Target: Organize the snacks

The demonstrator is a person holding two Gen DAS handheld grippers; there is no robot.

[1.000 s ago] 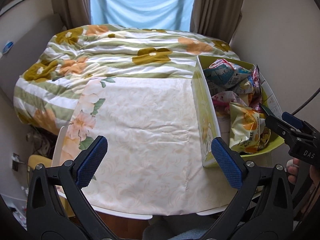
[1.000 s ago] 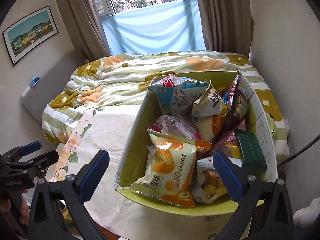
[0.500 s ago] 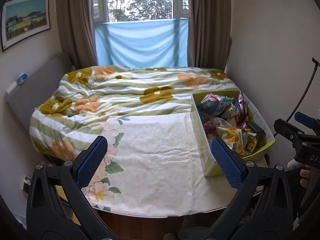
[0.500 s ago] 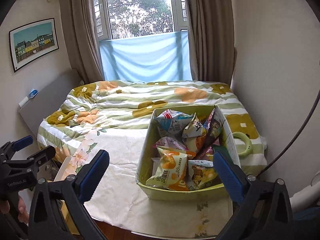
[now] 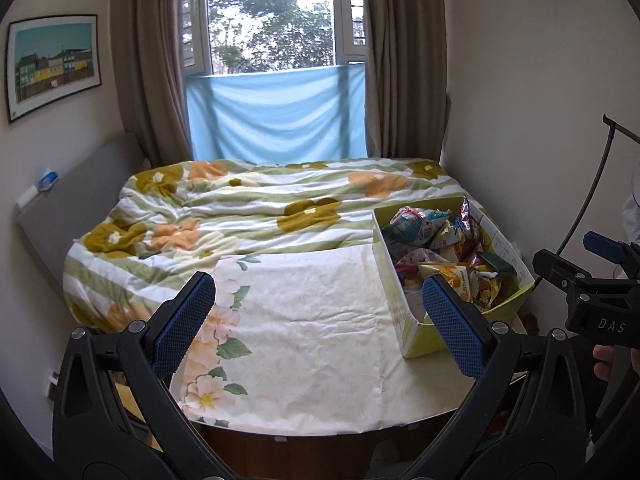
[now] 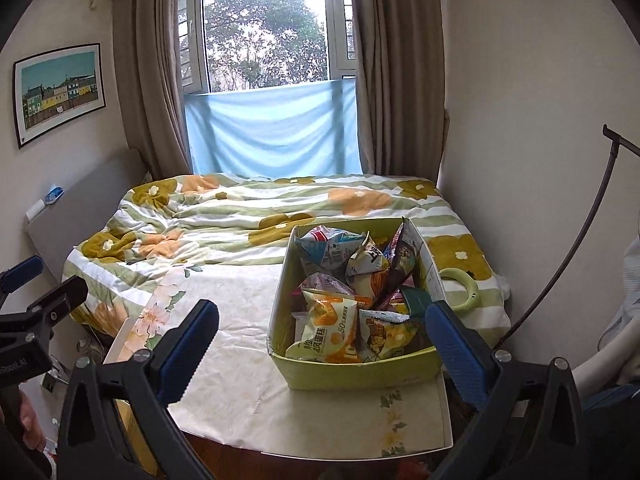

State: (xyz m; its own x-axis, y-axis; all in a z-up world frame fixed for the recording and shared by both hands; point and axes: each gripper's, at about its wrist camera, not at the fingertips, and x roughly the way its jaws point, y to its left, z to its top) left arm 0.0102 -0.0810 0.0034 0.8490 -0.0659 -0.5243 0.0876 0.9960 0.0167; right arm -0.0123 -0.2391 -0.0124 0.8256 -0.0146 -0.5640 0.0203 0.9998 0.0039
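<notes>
A yellow-green cardboard box [image 6: 360, 372] stands on the right side of the table, filled with several snack bags. An orange-and-white bag [image 6: 328, 328] lies at its front and a blue-white bag [image 6: 328, 248] at its back. My right gripper [image 6: 322, 336] is open and empty, held back above the table's near edge in front of the box. My left gripper [image 5: 320, 320] is also open and empty, over the cloth to the left of the box [image 5: 404, 320]. Each gripper shows at the edge of the other's view: the right gripper [image 5: 600, 264], the left gripper [image 6: 36, 292].
A cream floral cloth [image 5: 312, 320] covers the table, which butts against a bed with a flowered quilt [image 5: 260, 208]. A pale green ring [image 6: 464, 288] lies on the bed right of the box. The wall and a dark cable [image 6: 576, 240] are close on the right.
Both grippers have drawn back and risen away from the table, so the box and bed look smaller and the window shows. Both stay open and empty.
</notes>
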